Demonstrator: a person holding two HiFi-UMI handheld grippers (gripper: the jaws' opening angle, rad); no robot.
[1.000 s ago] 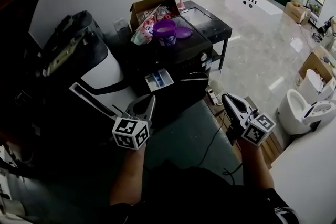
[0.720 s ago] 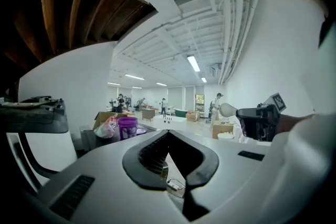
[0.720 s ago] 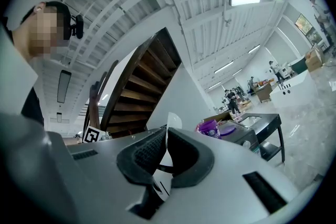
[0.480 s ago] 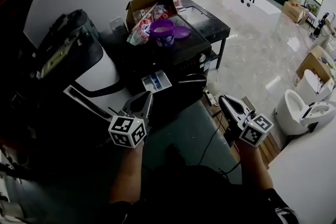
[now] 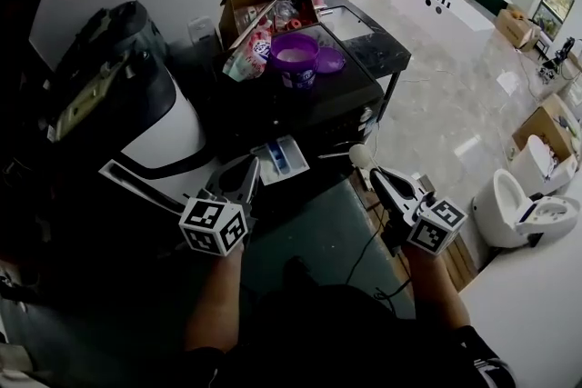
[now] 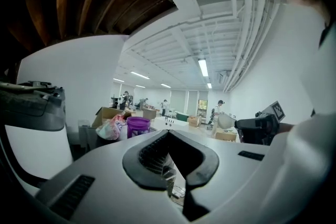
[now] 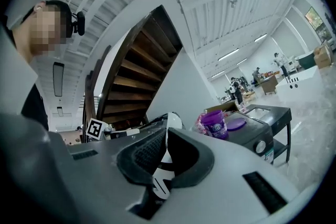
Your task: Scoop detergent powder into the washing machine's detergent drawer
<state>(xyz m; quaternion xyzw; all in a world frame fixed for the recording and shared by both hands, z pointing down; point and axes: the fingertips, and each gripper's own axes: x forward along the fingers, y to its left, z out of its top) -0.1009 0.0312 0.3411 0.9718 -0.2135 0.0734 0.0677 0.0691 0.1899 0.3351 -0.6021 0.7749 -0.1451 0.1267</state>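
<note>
Far left of the head view, a big black-and-white appliance (image 5: 159, 118) filled the frame; lower down, left of centre, sat the left gripper (image 5: 249, 168), jaws brought together with nothing between them, tips pointing up-frame at the detergent drawer (image 5: 277, 157); its own view confirmed it, the pads meeting at the tip and only background showing through the gap behind them.

The drawer was pulled out from the front of the dark washing machine (image 5: 318, 104), just above and right of the left gripper's tips, a blue compartment showing inside; up-frame on the machine's top stood the purple detergent tub (image 5: 296, 61), open, pale powder visible in it; its purple lid (image 5: 330, 60) lay flat just to the right, touching or nearly so; behind them, toward the top of the frame, a cardboard box (image 5: 264, 4) packed with bags and packets.

Right of centre, the right gripper (image 5: 376, 176) was clamped on a white scoop (image 5: 361, 156); the handle ran between the pads in its own view, and the round bowl stuck out past the tips, near the drawer's right side but clear of it; whether it carried powder could not be told.

At the far right edge, a white toilet (image 5: 518, 206) stood on the shiny floor.
</note>
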